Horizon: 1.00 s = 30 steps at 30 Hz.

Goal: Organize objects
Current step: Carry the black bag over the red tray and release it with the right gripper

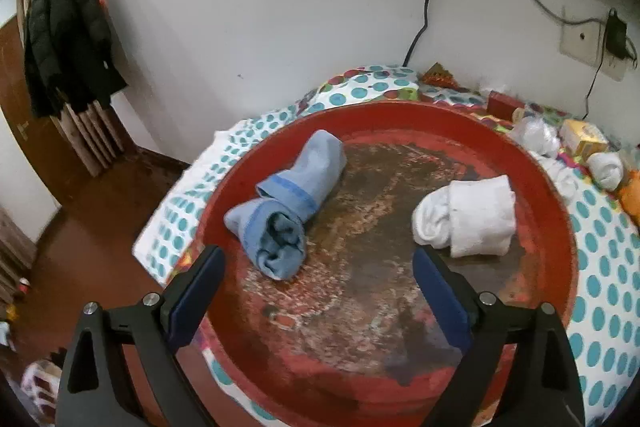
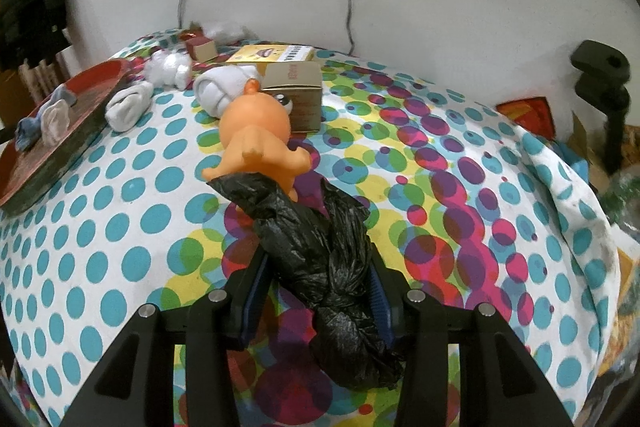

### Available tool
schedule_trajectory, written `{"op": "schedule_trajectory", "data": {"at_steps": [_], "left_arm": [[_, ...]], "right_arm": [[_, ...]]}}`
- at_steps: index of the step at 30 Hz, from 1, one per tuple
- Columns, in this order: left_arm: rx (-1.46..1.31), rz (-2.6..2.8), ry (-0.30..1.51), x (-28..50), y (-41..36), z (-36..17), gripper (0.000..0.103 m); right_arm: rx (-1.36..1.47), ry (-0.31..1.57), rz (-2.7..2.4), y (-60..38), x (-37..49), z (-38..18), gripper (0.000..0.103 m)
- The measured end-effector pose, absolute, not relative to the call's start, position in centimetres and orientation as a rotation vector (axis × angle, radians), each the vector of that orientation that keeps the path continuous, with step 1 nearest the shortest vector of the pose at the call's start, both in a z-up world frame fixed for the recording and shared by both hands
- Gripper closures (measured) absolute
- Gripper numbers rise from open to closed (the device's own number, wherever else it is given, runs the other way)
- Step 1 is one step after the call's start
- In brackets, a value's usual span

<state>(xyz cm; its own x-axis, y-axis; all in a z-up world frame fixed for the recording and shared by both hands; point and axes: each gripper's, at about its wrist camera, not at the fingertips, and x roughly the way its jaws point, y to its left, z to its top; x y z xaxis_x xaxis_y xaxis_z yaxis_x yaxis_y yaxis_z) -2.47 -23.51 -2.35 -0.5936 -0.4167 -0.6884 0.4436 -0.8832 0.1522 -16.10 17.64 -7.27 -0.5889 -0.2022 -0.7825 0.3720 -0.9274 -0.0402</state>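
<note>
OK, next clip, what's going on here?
A person is tidying a cluttered table with two handheld grippers. The right gripper is shut on a crumpled black bag, held over the dotted tablecloth just short of an orange doll. The left gripper hovers open above a red tray that already holds a blue sock roll and a white sock roll. More white socks and boxes lie outside the tray.

No legible text; blurred print on yellow box (image 2: 276, 55).
</note>
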Motion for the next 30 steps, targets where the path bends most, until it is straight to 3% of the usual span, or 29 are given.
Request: {"op": "schedule_trajectory", "data": {"at_steps": [16,30], "left_arm": [[1.053,-2.432,0.090,-2.5,-24.7,-3.1,0.008],[1.020,-2.368,0.127,-1.5,-27.4,-2.8,0.005]], "right_arm": [[1.243,0.180,-2.589,15.5,-11.8,-5.7,0.059],[1.086,0.204,-2.378,3.8,-8.9,-2.1,0.059]]}}
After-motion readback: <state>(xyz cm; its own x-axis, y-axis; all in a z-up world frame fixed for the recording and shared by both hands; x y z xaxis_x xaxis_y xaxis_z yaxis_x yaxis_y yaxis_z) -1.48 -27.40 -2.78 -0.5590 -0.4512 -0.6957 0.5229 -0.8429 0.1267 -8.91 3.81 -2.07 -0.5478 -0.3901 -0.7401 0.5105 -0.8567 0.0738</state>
